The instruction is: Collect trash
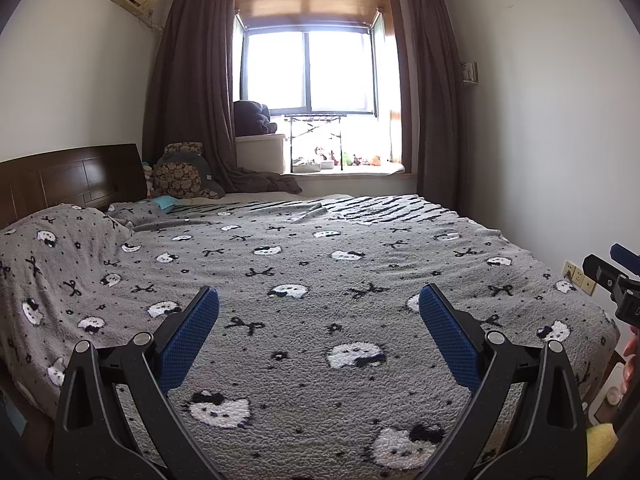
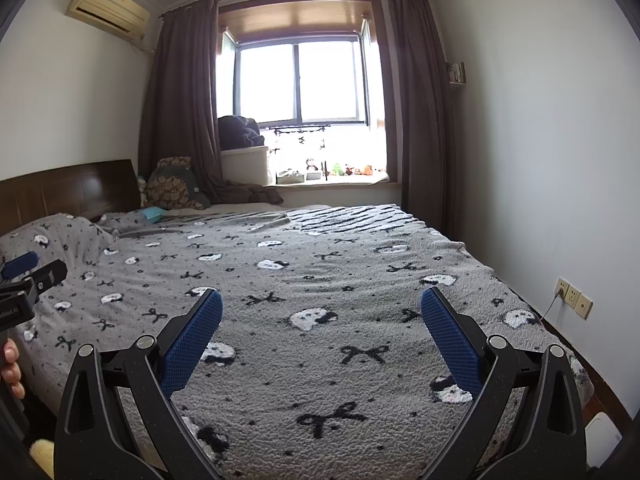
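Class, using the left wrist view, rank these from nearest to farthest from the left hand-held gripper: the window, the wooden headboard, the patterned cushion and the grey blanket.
1. Grey blanket: directly under and ahead of the left hand-held gripper.
2. Wooden headboard: far left, at the bed's head.
3. Patterned cushion: left, beyond the headboard, by the curtain.
4. Window: centre, on the far wall.

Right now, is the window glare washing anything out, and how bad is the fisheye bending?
Left wrist view: the window is blown out white, the sill toys hazy, the walls bowed. Right wrist view: same blown window, dark corners, but the blanket stays sharp and evenly lit.
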